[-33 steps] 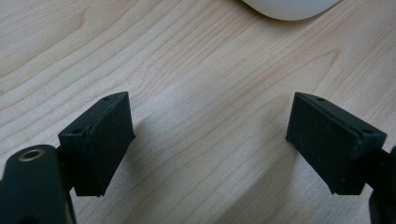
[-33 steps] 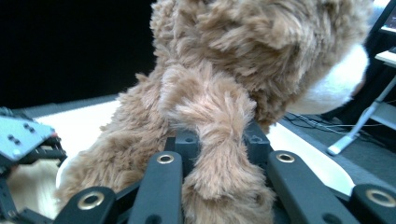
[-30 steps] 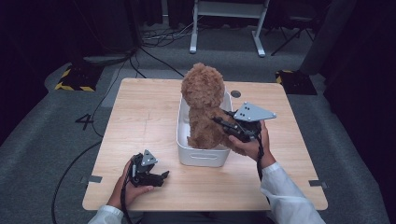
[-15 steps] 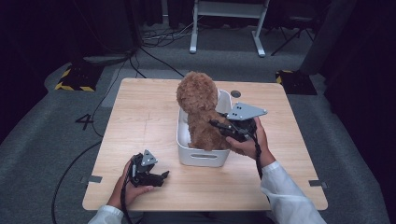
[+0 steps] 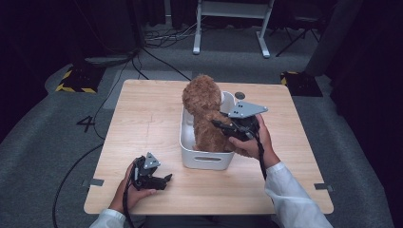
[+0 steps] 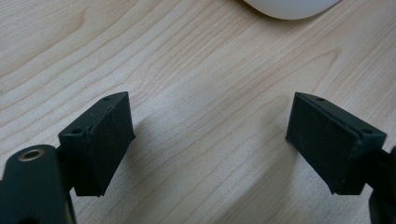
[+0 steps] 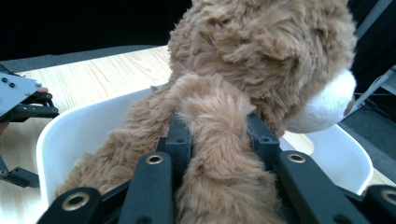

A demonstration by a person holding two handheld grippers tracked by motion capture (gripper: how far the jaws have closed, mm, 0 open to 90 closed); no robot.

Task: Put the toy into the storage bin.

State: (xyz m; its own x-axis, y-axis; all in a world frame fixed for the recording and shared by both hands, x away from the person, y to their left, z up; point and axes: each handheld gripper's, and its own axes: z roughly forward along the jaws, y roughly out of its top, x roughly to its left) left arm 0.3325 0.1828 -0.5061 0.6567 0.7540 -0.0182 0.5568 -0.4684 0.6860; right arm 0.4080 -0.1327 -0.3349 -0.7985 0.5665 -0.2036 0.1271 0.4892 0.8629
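A brown teddy bear (image 5: 204, 114) sits upright in a white bin (image 5: 204, 161) at the middle of the wooden table (image 5: 142, 118). My right gripper (image 5: 219, 124) reaches in from the right. In the right gripper view its black pads (image 7: 180, 135) flank the bear's furry arm (image 7: 219, 116) and still touch it. The jaws have just been opening a little, with the arm between them. My left gripper (image 5: 166, 179) rests low on the table near the front left, jaws wide apart (image 6: 210, 144) over bare wood with nothing between them.
A small dark round disc (image 5: 240, 95) lies on the table behind the bin. The bin's white rim (image 6: 289, 7) is just ahead of the left gripper. Black cables and a white stand's legs (image 5: 228, 28) are on the grey floor beyond the table.
The bear has settled slightly lower and leftward in the bin, and the right gripper has followed it a little. The left gripper has stayed put.
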